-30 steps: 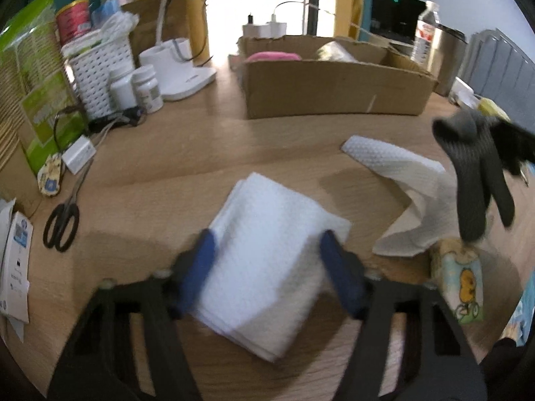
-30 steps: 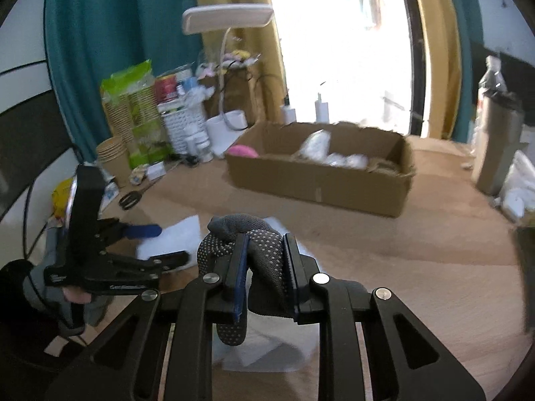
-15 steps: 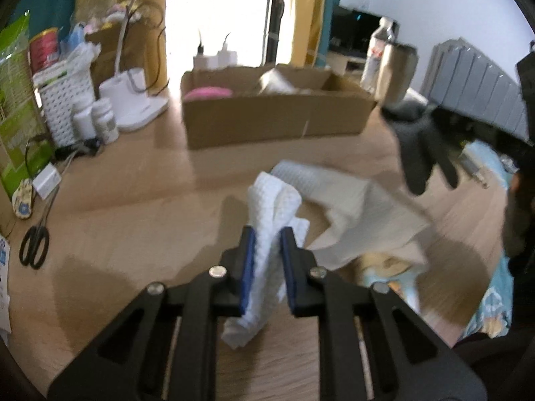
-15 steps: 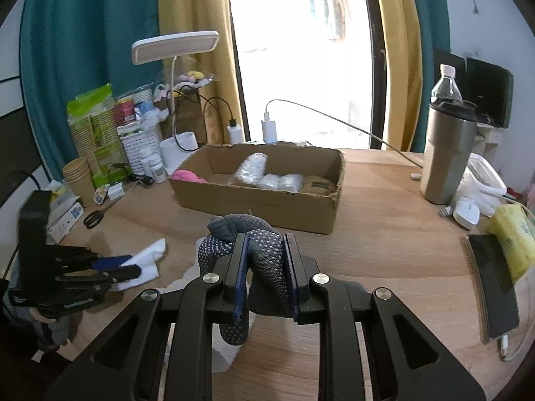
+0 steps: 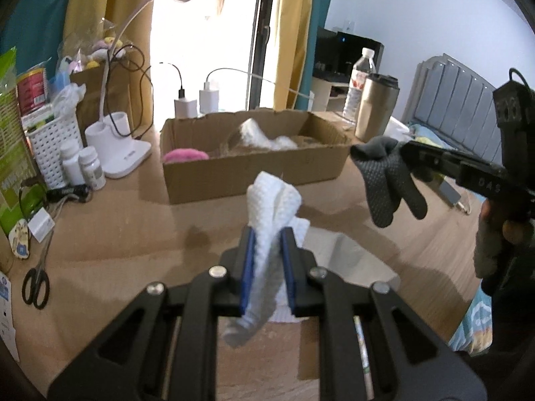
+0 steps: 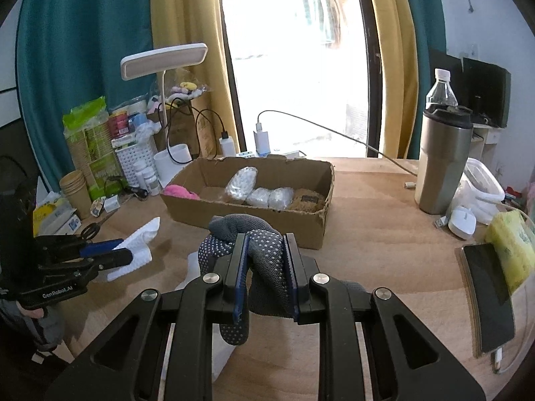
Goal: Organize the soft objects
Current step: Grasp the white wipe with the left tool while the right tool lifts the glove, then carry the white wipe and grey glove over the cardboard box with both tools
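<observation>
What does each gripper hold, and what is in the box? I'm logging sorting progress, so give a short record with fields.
left gripper: shut on white cloth, lifted off the table
right gripper: shut on grey glove, held above the table
box: open cardboard, behind both grippers
box contents: pink item at its left end, clear wrapped bundles, a brown item
left on table: another white cloth below the grippers

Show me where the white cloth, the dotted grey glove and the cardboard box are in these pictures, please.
white cloth (image 5: 272,200): left wrist view, on its bunched top above the jaws.
dotted grey glove (image 6: 271,250): right wrist view, on the fabric between the pads.
cardboard box (image 6: 247,217): right wrist view, on its front wall.
</observation>
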A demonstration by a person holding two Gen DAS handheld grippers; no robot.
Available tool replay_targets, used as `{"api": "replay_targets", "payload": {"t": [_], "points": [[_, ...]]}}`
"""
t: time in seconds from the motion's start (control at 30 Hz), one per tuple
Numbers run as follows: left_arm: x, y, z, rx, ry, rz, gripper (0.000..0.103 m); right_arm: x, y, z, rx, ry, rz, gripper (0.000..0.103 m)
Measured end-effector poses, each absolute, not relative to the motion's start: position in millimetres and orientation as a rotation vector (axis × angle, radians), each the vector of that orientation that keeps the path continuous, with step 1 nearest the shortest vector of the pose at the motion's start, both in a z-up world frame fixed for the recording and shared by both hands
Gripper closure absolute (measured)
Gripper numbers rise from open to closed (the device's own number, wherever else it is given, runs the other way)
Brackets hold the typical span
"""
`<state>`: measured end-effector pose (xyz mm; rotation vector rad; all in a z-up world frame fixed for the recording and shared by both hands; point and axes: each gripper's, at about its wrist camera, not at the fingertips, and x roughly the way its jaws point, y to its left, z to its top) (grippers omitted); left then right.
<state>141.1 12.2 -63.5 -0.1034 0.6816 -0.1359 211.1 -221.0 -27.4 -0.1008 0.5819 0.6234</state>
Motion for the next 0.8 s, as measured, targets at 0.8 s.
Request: {"api": "replay_targets", "payload": {"t": [0.8], "points": [[180.4, 8.1, -37.3, -0.102, 0.618, -0.138, 0.086, 241.4, -202.8, -14.1, -0.099, 0.549, 0.694, 0.081]]}}
